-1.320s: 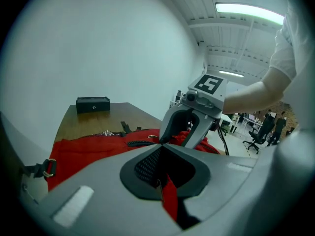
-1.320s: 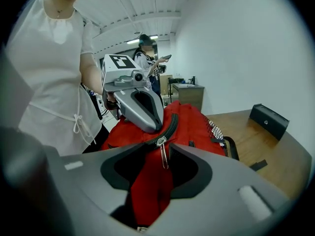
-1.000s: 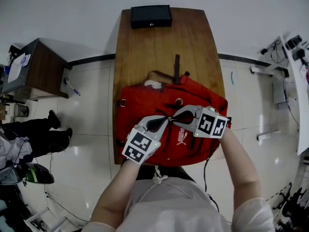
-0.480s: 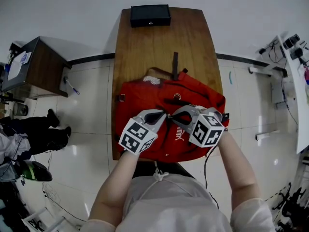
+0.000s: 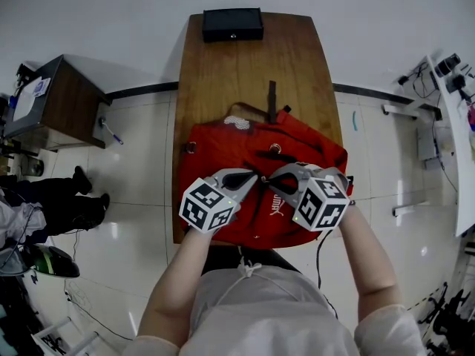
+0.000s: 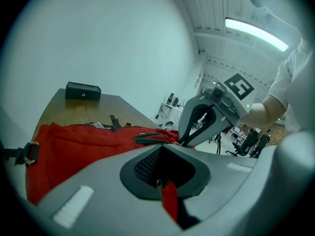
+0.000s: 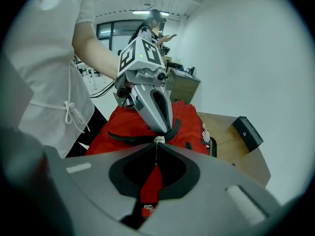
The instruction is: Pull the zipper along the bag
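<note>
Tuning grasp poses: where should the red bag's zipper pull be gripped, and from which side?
Probably the red pull tab, flat between the jaws near its root, coming from the person's right along the zipper: the tab is thin and lies in line with it. The right gripper is shut on it that way.

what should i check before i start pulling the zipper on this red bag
1. bag resting on the table: ok
2. right gripper shut on the red pull tab: ok
3. left gripper shut on a red strip by the zipper, to brace against the pull: ok
4. zipper track free of snags along its whole run: cannot tell, the grippers cover part of it
5. black box at the far end of the table, apart from the bag: ok
</note>
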`<state>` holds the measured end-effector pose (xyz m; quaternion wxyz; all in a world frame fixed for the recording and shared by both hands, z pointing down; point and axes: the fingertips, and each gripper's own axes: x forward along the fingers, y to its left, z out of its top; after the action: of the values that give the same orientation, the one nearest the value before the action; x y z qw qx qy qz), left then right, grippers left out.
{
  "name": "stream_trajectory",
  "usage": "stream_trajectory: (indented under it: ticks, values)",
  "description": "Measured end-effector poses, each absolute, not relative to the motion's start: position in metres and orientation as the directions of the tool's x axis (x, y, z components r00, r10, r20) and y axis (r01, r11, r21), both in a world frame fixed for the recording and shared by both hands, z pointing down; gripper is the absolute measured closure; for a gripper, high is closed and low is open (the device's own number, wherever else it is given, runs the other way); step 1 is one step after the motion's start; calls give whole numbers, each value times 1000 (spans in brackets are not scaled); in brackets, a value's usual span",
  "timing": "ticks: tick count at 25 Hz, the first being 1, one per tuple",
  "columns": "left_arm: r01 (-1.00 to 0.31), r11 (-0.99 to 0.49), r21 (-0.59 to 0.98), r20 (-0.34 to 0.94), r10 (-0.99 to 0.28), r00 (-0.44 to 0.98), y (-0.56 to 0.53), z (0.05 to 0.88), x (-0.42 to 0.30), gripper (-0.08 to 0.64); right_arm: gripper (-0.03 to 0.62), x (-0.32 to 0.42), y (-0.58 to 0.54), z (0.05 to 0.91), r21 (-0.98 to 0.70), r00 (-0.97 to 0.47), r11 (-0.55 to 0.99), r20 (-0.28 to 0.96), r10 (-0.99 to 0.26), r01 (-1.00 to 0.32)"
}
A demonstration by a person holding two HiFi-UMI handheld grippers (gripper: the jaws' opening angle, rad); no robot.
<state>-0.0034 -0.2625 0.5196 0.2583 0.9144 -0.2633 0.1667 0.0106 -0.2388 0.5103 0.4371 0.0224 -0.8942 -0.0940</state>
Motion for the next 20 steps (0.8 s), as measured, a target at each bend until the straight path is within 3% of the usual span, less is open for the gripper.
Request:
stream_trajectory:
  ticks: [11,20]
  values:
    - [-599,-739,309,528,-391,754,-267,535,-1,552,583,12,-217,537,116,-625,993,776,-83,12]
    - [-591,-741,320,520,-384,763,-270,537,-2,552,584,3,-173,558,-67,-667,998,744,46,-6]
